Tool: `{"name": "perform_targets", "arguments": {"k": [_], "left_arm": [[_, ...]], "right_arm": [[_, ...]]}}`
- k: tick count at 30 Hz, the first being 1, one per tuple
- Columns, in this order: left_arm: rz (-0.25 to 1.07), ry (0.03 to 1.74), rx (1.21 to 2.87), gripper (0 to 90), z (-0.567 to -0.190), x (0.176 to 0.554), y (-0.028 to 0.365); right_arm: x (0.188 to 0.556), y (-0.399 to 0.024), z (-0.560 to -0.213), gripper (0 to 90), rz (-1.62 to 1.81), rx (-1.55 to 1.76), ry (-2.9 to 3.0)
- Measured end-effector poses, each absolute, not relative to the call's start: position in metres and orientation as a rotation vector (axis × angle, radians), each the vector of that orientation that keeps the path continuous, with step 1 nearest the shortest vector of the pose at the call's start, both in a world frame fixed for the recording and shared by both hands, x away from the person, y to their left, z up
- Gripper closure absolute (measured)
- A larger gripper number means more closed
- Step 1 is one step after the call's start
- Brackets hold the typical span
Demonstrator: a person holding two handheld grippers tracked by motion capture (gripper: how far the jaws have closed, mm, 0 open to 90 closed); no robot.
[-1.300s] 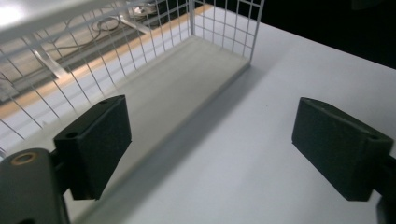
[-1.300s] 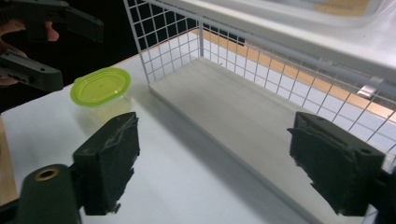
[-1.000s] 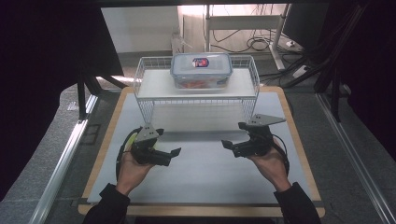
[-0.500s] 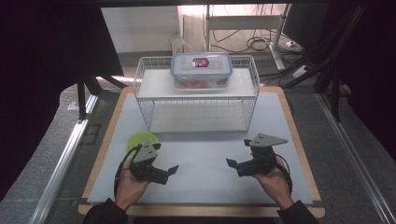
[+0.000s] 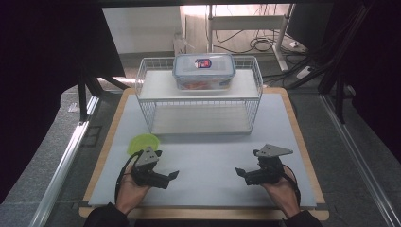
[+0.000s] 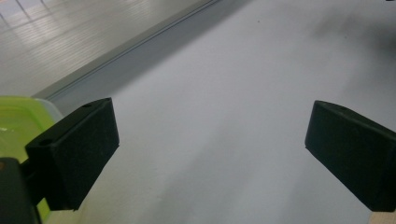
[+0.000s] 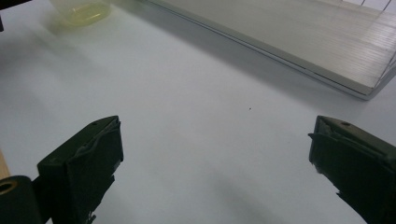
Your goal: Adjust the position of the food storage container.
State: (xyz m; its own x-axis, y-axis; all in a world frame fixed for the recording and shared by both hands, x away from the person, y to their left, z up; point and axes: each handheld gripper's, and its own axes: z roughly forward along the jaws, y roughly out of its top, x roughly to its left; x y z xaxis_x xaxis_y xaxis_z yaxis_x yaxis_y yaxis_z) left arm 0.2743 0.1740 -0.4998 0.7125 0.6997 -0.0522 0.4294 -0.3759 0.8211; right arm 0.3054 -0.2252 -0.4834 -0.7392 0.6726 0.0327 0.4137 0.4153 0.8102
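A clear lidded food box (image 5: pixel 204 71) with a blue rim and a red label sits on top of a white wire shelf rack (image 5: pixel 146 90) at the back of the mat. A small lime-green bowl (image 5: pixel 141 142) rests on the mat at the left; its edge (image 6: pixel 18 123) appears behind my left jaw, and it looks yellowish and blurred (image 7: pixel 81 9) in the right gripper view. My left gripper (image 5: pixel 174 175) is open just in front of the bowl, low over the mat, holding nothing. My right gripper (image 5: pixel 239 171) is open at the front right, also holding nothing.
The white mat (image 5: pixel 203 156) lies on a wooden-edged table (image 5: pixel 106 156). The rack's lower shelf board (image 7: pixel 299 42) stretches across the far side in the right gripper view. Cables and dark stands lie beyond the table at the back right.
Both hands have drawn back toward the table's front edge, away from the rack. The green bowl, earlier covered by the left gripper, now stands uncovered on the mat.
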Motion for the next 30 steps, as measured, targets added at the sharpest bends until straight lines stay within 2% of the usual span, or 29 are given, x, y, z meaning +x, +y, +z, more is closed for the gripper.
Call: {"name": "perform_targets", "arguments": {"k": [5, 8, 9, 10, 11, 13, 16, 26, 30], "left_arm": [[0.363, 0.900, 1.999, 3.0, -0.499, 0.281, 0.182], [0.396, 0.912, 2.007, 7.7, -0.496, 0.283, 0.186], [0.405, 0.922, 2.013, 10.9, -0.495, 0.283, 0.187], [0.401, 0.935, 2.020, 19.8, -0.494, 0.285, 0.189], [0.393, 0.946, 2.023, 19.8, -0.494, 0.286, 0.191], [0.369, 0.958, 2.010, 36.9, -0.493, 0.289, 0.195], [0.366, 0.970, 1.993, 53.0, -0.489, 0.293, 0.201], [0.412, 1.062, 1.950, 87.7, -0.483, 0.314, 0.230], [0.427, 1.107, 1.928, 89.7, -0.483, 0.317, 0.245]], "right_arm": [[0.307, -0.224, -0.488, 3.2, 1.211, 0.943, 2.387], [0.307, -0.224, -0.489, 3.2, 1.195, 0.942, 2.392], [0.308, -0.223, -0.490, 3.2, 1.192, 0.942, 2.393], [0.308, -0.223, -0.490, 3.3, 1.190, 0.942, 2.394], [0.307, -0.223, -0.490, 3.4, 1.189, 0.941, 2.396], [0.307, -0.223, -0.491, 4.0, 1.189, 0.938, 2.402], [0.308, -0.222, -0.492, 4.2, 1.184, 0.936, 2.406], [0.309, -0.222, -0.493, 4.4, 1.171, 0.936, 2.412], [0.309, -0.221, -0.494, 4.7, 1.167, 0.935, 2.416]]}}
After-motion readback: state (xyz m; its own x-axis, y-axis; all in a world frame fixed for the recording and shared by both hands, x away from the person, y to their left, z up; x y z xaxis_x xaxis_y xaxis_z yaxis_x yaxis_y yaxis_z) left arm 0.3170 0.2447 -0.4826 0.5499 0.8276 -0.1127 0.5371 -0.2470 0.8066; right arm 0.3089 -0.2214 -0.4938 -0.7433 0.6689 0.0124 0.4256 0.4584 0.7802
